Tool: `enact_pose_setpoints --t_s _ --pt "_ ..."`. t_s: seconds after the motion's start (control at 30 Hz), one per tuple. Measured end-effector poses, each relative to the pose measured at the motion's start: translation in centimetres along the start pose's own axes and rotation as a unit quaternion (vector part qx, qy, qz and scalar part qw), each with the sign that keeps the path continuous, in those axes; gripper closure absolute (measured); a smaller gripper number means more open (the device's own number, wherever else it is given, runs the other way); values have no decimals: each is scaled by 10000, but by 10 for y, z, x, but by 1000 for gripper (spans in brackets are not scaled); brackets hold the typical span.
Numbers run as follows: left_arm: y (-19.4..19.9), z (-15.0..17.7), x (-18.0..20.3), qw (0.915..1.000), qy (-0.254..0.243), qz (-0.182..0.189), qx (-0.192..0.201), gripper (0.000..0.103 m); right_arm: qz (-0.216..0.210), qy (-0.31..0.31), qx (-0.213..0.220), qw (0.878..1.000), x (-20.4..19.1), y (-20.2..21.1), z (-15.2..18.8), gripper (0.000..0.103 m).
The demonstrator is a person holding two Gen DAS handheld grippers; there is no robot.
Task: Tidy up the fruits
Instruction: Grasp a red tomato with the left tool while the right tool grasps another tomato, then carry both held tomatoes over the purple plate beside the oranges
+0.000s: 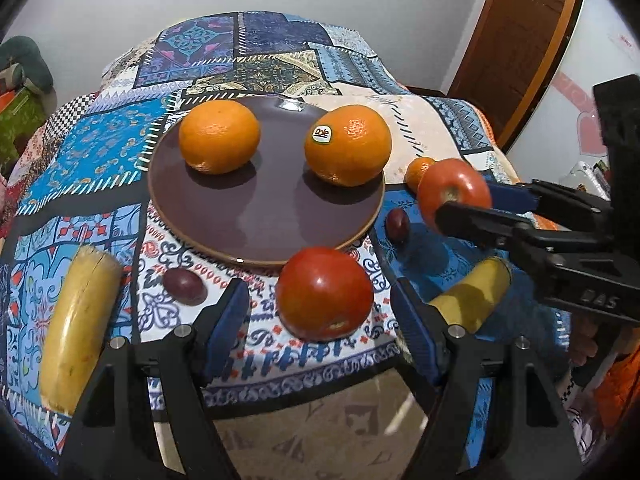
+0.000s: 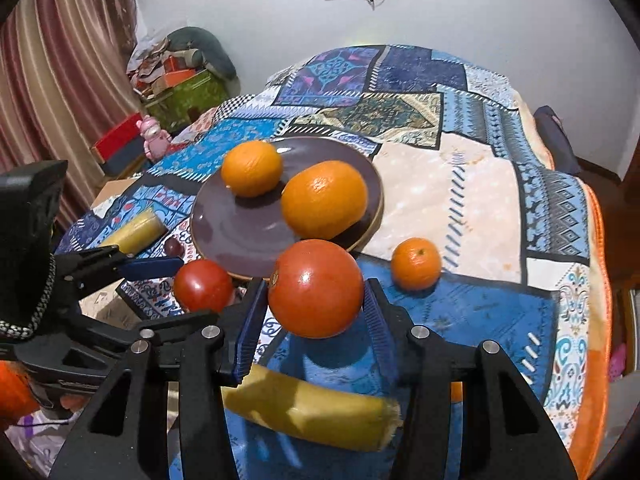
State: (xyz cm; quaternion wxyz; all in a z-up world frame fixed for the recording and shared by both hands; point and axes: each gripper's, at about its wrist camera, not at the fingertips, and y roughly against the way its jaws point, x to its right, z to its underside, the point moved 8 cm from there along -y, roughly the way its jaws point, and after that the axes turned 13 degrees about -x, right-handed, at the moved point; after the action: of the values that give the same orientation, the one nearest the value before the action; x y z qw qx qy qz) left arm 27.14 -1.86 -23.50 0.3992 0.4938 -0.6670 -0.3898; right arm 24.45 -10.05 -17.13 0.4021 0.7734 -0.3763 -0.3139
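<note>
- Tomatoes are what's in play right now, two of them. One tomato [image 2: 315,288] is clamped in the right gripper [image 2: 316,312], lifted clear of the cloth, just in front of the plate's near edge. The blue pads sit on both flanks of it, so that's a real grip.
- Second tomato [image 1: 324,293] sits on the patterned cloth [image 1: 420,120] just in front of the brown plate [image 1: 264,220], right between the fingers of the left gripper [image 1: 322,304]. Those jaws stand wide with gaps on both sides, nothing held yet.
- Already on the plate: two big oranges, one with a sticker [image 1: 348,145] and a plain one [image 1: 219,136], sitting apart from each other.
- Still loose on the cloth: a small mandarin [image 2: 416,263], two dark plum-ish things [image 1: 185,285] [image 1: 397,222] near the plate's rim, and two yellow banana-looking pieces [image 1: 76,328] [image 2: 312,410].
- Handling, my guess: tomato skin is glossy and smooth, so it'll want to slip, and the flesh is soft enough to bruise or split if squeezed hard. Light fruit though, no real weight problem.
- I'd grab across the widest part, pads on opposite sides at the equator, and avoid the stem end. The right one looks pinched about there.
- Round stuff rolls, so I'd set it on an open bit of the plate, away from the rim.
</note>
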Motion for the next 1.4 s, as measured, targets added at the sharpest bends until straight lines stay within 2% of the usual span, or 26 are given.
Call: enact_pose_setpoints --t_s 0.07,0.17,0.33,0.67,1.03,1.4 --pt "-5 0 4 10000 -56 -46 -54 33 5 -7 17 10000 0 1 0 57" --pt "-11 2 9 9995 -218 -173 -123 53 -17 -16 21 10000 0 0 1 57" --pt "-8 4 11 9995 -278 -130 -72 53 -89 -52 21 9999 -1 -2 0 57" --pt "7 -1 -2 9999 -3 -65 117 53 -104 -32 25 9999 -3 -3 -1 57" --pt "30 -13 -14 9978 51 -422 501 53 -121 32 91 9999 -10 -1 -8 57" --pt "48 -21 -29 9962 307 -418 701 53 -186 106 191 9996 -19 -1 -19 57"
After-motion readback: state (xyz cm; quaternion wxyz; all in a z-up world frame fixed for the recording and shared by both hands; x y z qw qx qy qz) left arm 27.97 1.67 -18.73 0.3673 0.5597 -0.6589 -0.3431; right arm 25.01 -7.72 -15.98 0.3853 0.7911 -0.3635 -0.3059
